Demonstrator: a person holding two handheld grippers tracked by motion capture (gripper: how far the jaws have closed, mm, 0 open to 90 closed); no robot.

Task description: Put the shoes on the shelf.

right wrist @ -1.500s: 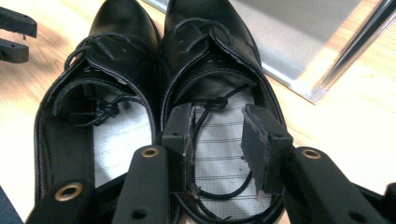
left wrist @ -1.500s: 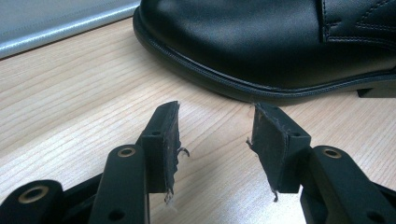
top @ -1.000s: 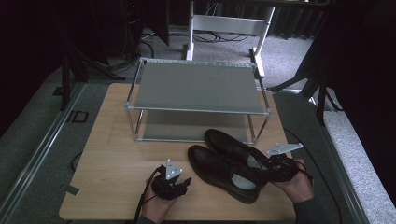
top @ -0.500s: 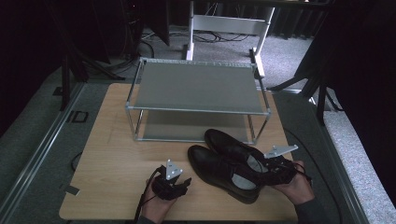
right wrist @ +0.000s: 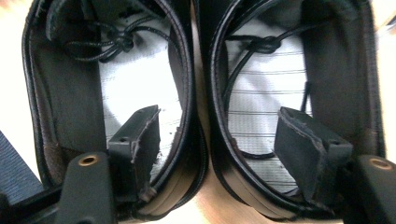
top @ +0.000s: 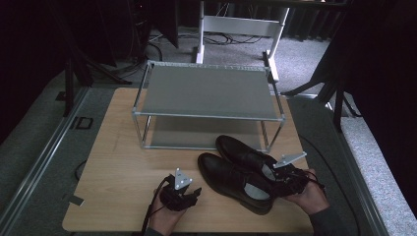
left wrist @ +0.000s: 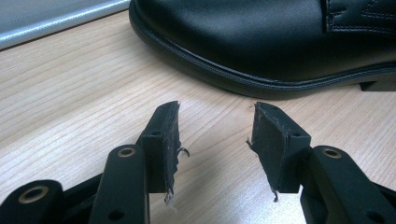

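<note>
Right gripper jaws, just opened, straddle the black leather shoes' touching inner walls, ready to pinch both; left gripper gapes empty.

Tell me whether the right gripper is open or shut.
Open. The right gripper has one jaw inside each of the two black shoes, their adjoining walls between, pads not pressing; its jaws have just been opening.

Dim room, perhaps slightly blurred
</note>
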